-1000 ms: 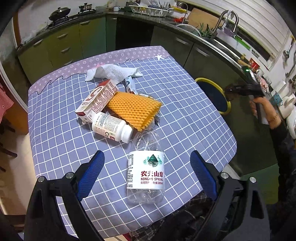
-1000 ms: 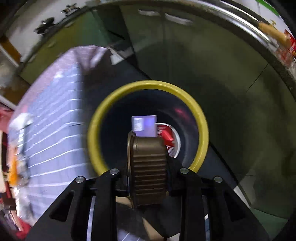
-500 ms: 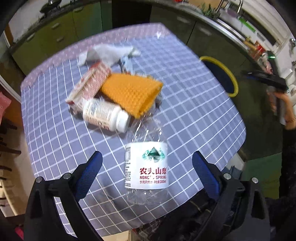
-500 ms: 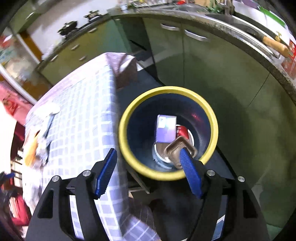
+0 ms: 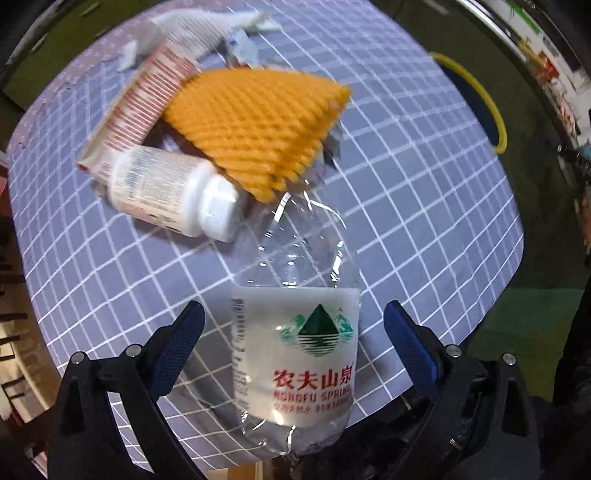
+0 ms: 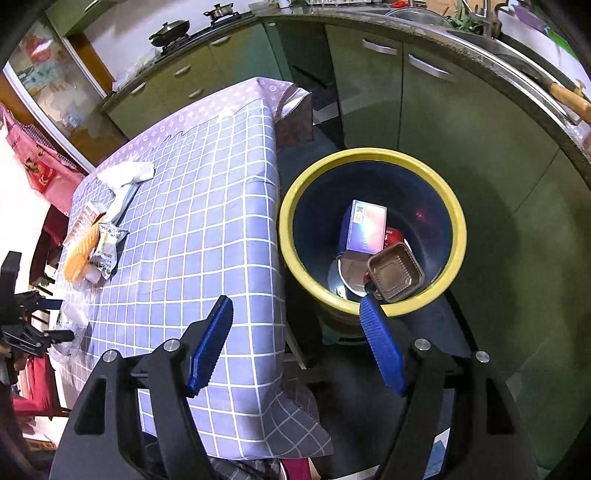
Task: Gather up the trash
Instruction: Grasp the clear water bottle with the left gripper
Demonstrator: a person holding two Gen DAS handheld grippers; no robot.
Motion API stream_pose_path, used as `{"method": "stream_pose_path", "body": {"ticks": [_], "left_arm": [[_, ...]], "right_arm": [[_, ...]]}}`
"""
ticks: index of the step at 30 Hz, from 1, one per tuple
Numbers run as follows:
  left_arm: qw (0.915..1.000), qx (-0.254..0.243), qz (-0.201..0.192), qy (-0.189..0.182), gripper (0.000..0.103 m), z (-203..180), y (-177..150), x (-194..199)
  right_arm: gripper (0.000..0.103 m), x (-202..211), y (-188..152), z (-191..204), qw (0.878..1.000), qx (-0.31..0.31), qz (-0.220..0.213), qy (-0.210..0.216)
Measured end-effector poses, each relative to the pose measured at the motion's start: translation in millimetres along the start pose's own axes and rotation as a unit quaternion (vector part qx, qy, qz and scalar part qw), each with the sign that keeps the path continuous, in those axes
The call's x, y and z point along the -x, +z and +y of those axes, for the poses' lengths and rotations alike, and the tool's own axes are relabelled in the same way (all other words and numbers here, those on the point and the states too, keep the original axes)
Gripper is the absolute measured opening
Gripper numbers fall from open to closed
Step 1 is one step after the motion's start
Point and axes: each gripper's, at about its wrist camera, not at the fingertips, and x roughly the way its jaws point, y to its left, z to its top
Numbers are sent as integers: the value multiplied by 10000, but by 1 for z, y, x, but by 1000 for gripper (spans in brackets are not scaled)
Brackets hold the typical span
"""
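Note:
My left gripper is open, its blue pads on either side of a clear Nongfu Spring water bottle lying on the checked tablecloth. Behind the bottle lie a white pill bottle, an orange foam net, a red-and-white carton and a crumpled white tissue. My right gripper is open and empty above the near rim of the yellow-rimmed bin. In the bin lie a brown plastic tray, a purple box and a red can.
The bin stands on the floor between the table's right edge and the green kitchen cabinets. The bin's yellow rim also shows in the left wrist view. The table's near edge hangs close under my left gripper.
My right gripper opened and let the brown tray fall into the bin, then pulled back and up. My left gripper moved down and forward around the water bottle.

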Motion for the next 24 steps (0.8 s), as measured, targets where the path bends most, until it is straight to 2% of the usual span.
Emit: {"method": "stream_pose_path", "body": {"ticks": [6,8,11,13,18,24], "left_arm": [[9997,-122,225,26,91,-11,8,-12],[9996,-130,253,50,88,-14,11,-14],[9992,-118,366,122,75,-17,15,-19],[9985,-91,511,161,63,-18,17,-25],[9980,-137,585,189,62,-20,16,-33],[9986,-271,430,119,62,-30,-1,-20]], "right_arm": [[71,-12,0,1,9999,34,111,51],[71,-15,-1,2,9999,49,152,60],[71,-18,-2,-1,9998,31,179,72],[71,-18,-2,-2,9998,27,189,83],[71,-18,-4,-6,9998,-7,192,106],[71,-18,-6,-4,9996,4,201,181]]}}
